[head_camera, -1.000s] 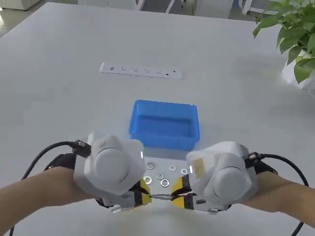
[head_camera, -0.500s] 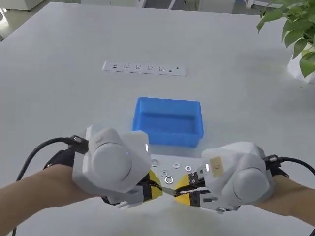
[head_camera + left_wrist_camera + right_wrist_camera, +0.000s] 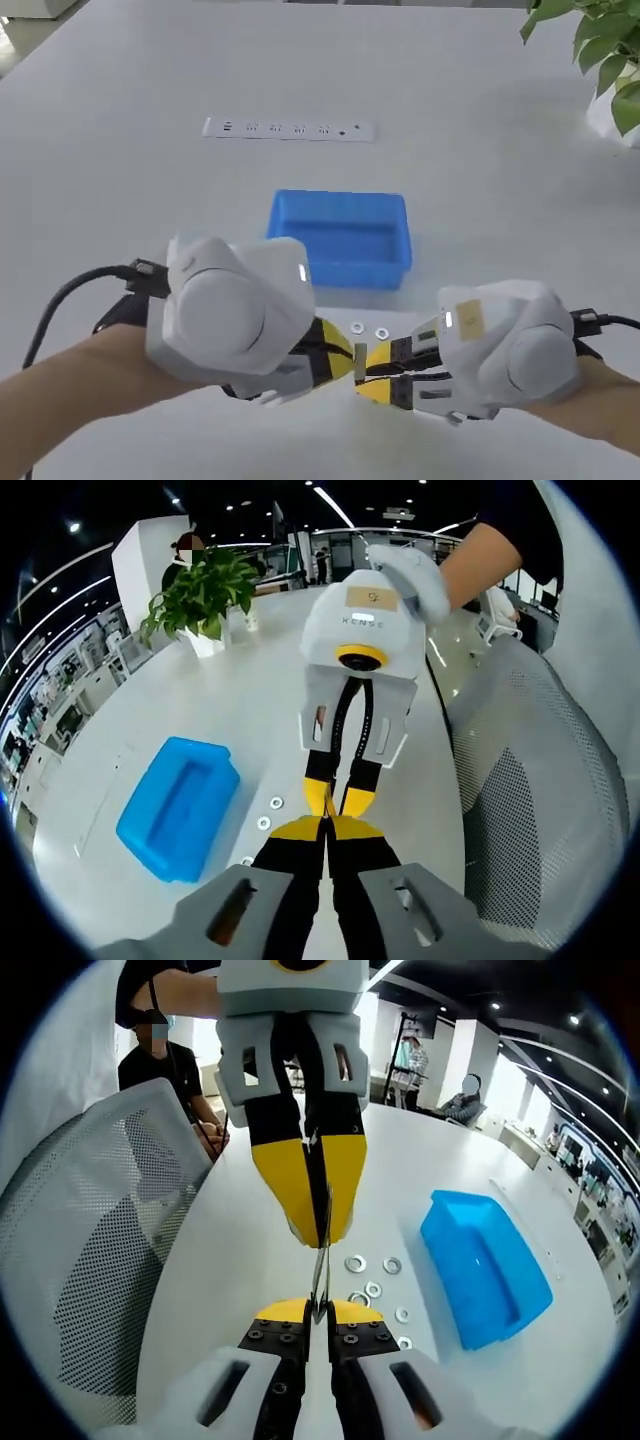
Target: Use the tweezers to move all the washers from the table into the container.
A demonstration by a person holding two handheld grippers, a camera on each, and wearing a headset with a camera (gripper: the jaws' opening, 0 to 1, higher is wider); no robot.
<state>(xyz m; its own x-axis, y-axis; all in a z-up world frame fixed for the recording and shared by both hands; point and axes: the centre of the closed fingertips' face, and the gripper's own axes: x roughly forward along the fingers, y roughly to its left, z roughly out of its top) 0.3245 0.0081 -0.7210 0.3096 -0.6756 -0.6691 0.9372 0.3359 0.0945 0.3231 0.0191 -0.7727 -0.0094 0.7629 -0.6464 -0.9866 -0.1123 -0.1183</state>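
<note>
My left gripper [image 3: 338,352] and right gripper [image 3: 372,368] meet tip to tip low above the table, both shut on the thin metal tweezers [image 3: 320,1265]. In the right gripper view the tweezers rise from my right gripper [image 3: 312,1312] into the yellow jaws of my left gripper [image 3: 318,1230]. Several steel washers [image 3: 354,1263] lie on the white table just to the right of the tips, with two washers [image 3: 357,327] beyond the jaws in the head view. The blue container [image 3: 340,238] stands open behind them. In the left gripper view my left gripper [image 3: 327,827] faces the right gripper [image 3: 337,798].
A white power strip [image 3: 288,128] lies beyond the container. A potted plant [image 3: 600,40] stands at the far right of the table. A grey mesh chair [image 3: 80,1260] is at the table's near edge. People are in the room behind.
The two grippers have drawn closer until their tips nearly touch, and the tweezers no longer lie stretched out between them. The grippers now cover most of the washers in the head view.
</note>
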